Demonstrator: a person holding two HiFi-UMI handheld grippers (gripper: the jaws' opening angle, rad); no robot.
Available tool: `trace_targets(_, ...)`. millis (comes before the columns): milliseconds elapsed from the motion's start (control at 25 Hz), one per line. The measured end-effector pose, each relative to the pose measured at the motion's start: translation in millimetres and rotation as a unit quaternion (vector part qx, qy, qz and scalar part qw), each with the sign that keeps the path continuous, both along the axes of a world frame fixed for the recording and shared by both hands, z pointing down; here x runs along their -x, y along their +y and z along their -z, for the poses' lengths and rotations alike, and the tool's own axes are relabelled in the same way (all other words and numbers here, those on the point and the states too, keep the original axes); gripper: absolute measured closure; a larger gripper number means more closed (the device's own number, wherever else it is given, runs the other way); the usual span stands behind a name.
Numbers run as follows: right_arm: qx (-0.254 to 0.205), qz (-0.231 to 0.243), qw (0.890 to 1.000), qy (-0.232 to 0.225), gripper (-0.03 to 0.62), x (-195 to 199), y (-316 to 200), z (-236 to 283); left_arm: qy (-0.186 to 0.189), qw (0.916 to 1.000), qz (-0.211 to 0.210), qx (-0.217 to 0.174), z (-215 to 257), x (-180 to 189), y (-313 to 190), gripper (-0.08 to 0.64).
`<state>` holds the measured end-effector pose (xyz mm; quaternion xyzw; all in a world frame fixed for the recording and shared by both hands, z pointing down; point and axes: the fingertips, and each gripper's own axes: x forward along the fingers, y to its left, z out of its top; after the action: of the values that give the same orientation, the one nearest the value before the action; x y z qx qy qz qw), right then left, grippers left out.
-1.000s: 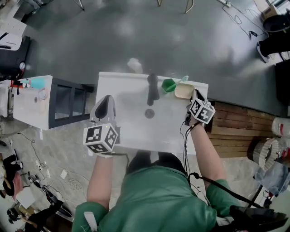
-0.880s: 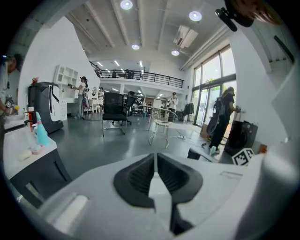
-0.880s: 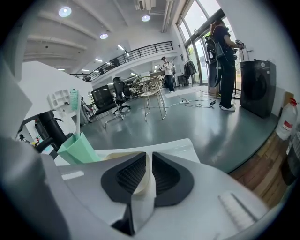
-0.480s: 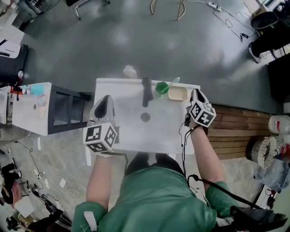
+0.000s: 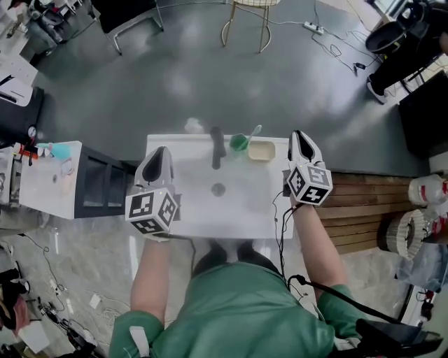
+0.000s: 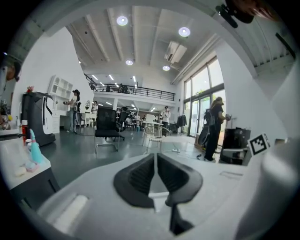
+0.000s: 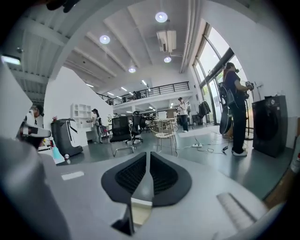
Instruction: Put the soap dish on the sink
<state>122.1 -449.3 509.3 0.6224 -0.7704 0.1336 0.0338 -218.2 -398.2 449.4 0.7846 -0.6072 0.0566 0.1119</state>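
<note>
The cream soap dish (image 5: pixel 261 150) lies on the back right rim of the white sink (image 5: pixel 182 213), next to a green cup (image 5: pixel 239 142) holding a toothbrush. A black faucet (image 5: pixel 215 147) stands at the middle of the back rim. My right gripper (image 5: pixel 299 136) hovers just right of the dish, apart from it, jaws shut and empty. My left gripper (image 5: pixel 159 152) hangs over the sink's left edge, also shut and empty. In both gripper views the left gripper (image 6: pixel 156 159) and right gripper (image 7: pixel 147 161) point out into the room, their black pads together with nothing between.
A white side cabinet (image 5: pixel 49 175) with small bottles stands left of the sink. Wooden planks (image 5: pixel 360 203) lie on the floor at the right. A wire chair (image 5: pixel 248 17) stands farther off on the grey floor. The drain (image 5: pixel 218 189) marks the basin's middle.
The right gripper has drawn back to the right from the soap dish, which stays on the sink rim. The head view has tilted up, showing more floor. The left gripper barely moved.
</note>
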Motion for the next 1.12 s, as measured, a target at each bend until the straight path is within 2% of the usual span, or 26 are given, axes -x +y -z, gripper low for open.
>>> trace_targets(240,-0.071,0.035,0.997,0.025,0.566,21,23,72,-0.005,0.9991,-0.014,-0.041,42,-13,10,0.541)
trace_targets(440,-0.14,0.066,0.987,0.05,0.566,45,50,140,-0.012,0.9959,-0.049,-0.075,79,-40,25,0.541)
trace_targets(560,-0.174,0.083,0.98,0.054,0.566,60,67,172,-0.01,0.994,-0.053,-0.096,102,-46,32,0.541)
trace_targets(840,-0.213,0.097,0.971,0.043,0.567,79,97,212,-0.012,0.9886,-0.05,-0.142,147,-44,48,0.541)
trace_targets(1120,-0.243,0.108,0.964,0.032,0.566,89,113,244,-0.01,0.9852,-0.045,-0.165,166,-38,60,0.541)
